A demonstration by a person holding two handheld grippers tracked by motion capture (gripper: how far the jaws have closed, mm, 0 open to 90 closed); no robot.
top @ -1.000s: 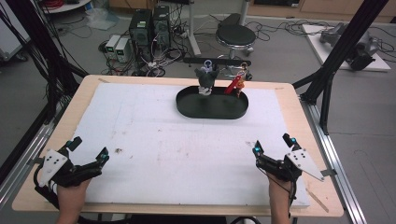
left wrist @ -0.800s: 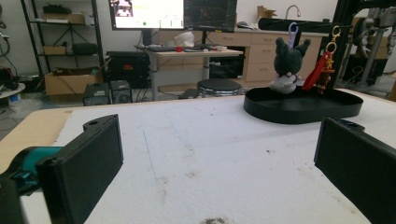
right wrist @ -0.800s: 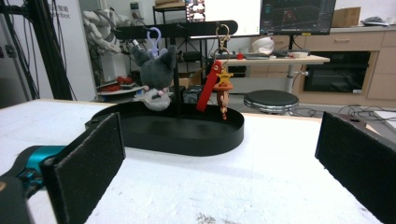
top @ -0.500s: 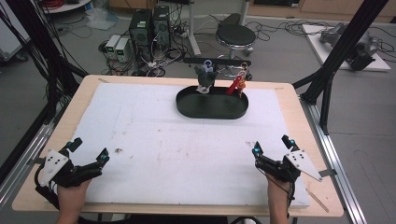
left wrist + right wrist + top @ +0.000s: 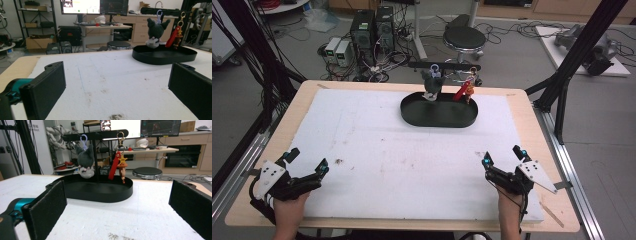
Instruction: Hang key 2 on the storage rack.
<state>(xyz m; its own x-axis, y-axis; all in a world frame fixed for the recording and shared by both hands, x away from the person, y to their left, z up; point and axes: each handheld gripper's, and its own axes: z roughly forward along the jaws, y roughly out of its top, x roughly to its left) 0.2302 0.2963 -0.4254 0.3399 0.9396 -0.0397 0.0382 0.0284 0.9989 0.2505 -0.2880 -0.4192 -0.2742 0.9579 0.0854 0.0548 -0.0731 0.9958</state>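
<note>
While both hands sit down at the near edge of the table (image 5: pixel 532 107), nothing's being held. The left gripper (image 5: pixel 307 161) rests at the near left corner of the white foam mat (image 5: pixel 377 145), jaws spread wide apart with only bare mat between them, which is plain in the left gripper view. The right gripper (image 5: pixel 503 156) is at the near right side, same deal: jaws wide apart, just mat in the gap.

Stuff they point toward is way over at the far side. A black oval tray (image 5: pixel 438 116) sits on the mat near the far edge, roughly centre, well apart from both grippers. A black stand (image 5: pixel 96 135) rises from the tray with a crossbar on top, and 2 keychains hang off that bar. The grey plush keychain (image 5: pixel 85 161) hangs on a purple clip, toward the left of the bar as the person sees it. The red strap keychain (image 5: pixel 117 162) hangs beside it on a gold clasp, with a small star and a little figure dangling just above the tray floor. The 2 hang close together but not touching.

Behind the table there's a round stool (image 5: pixel 464 37) and some computer towers (image 5: pixel 372 27) on the floor.
</note>
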